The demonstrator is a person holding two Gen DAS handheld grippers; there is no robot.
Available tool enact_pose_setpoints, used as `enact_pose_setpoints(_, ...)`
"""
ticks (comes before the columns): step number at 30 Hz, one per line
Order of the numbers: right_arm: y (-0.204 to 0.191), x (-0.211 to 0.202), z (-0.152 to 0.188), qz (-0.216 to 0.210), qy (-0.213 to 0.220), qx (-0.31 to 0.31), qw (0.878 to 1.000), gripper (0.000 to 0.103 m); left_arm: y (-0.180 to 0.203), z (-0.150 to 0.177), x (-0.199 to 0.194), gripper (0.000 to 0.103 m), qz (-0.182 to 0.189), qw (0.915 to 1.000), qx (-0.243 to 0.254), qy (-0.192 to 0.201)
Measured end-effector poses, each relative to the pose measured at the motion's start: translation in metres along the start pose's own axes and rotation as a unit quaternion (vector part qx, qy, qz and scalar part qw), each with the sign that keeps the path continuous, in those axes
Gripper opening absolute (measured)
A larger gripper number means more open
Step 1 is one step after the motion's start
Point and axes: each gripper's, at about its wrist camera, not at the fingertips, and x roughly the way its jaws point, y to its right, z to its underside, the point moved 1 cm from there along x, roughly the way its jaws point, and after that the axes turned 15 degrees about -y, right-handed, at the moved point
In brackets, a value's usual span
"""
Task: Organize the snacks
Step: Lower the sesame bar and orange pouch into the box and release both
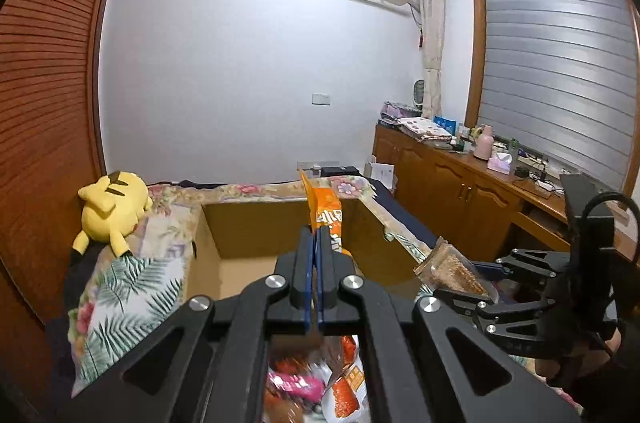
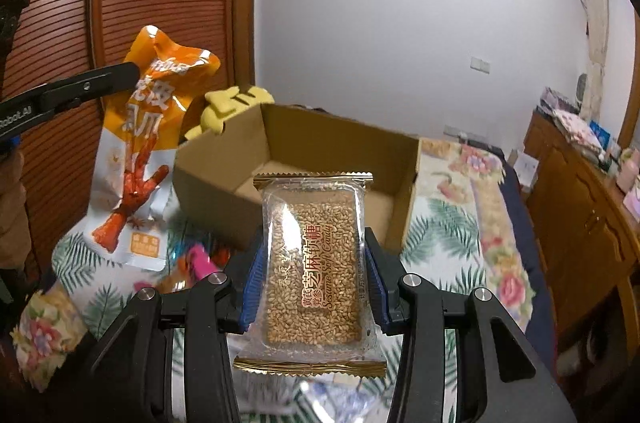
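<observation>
My left gripper (image 1: 319, 235) is shut on the top edge of an orange snack bag (image 1: 326, 211), which hangs in the air. In the right wrist view the same orange snack bag (image 2: 140, 159) shows a chicken-feet picture and dangles from the left gripper (image 2: 134, 76). My right gripper (image 2: 315, 253) is shut on a clear sesame candy pack (image 2: 314, 263), with a blue pad on each long side. From the left wrist view, that right gripper (image 1: 480, 277) and its sesame candy pack (image 1: 452, 269) are at the right. An open cardboard box (image 2: 216, 191), seen as the cardboard box (image 1: 248, 227), sits just beyond both.
The box rests on a bed with a floral cover (image 2: 452, 223). More loose snack packets (image 2: 200, 259) lie on the cover below the grippers. A yellow plush toy (image 1: 110, 211) lies left of the box. A wooden cabinet (image 1: 460, 191) crowded with items runs along the right wall.
</observation>
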Motion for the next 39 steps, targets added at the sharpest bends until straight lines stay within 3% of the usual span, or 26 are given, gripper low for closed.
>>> enact_pose_setpoints(10,0.001,0.039,-0.047,-0.001,0.0,-0.007,1.0,0.044,-0.04,-0.038,0.052,0.0,-0.02,0.9997,-0.002,-0.009)
enact_pose_setpoints(22,0.023,0.089,-0.076,-0.008,-0.006,0.015,1.0,0.044,-0.061,-0.052,0.115,0.0,-0.036,0.9989,-0.007,-0.028)
enact_pose_setpoints(39,0.019,0.137,-0.081,0.0,-0.034,0.009,0.999,0.044,-0.054,-0.023,0.162,0.0,-0.05,0.9956,0.021,-0.077)
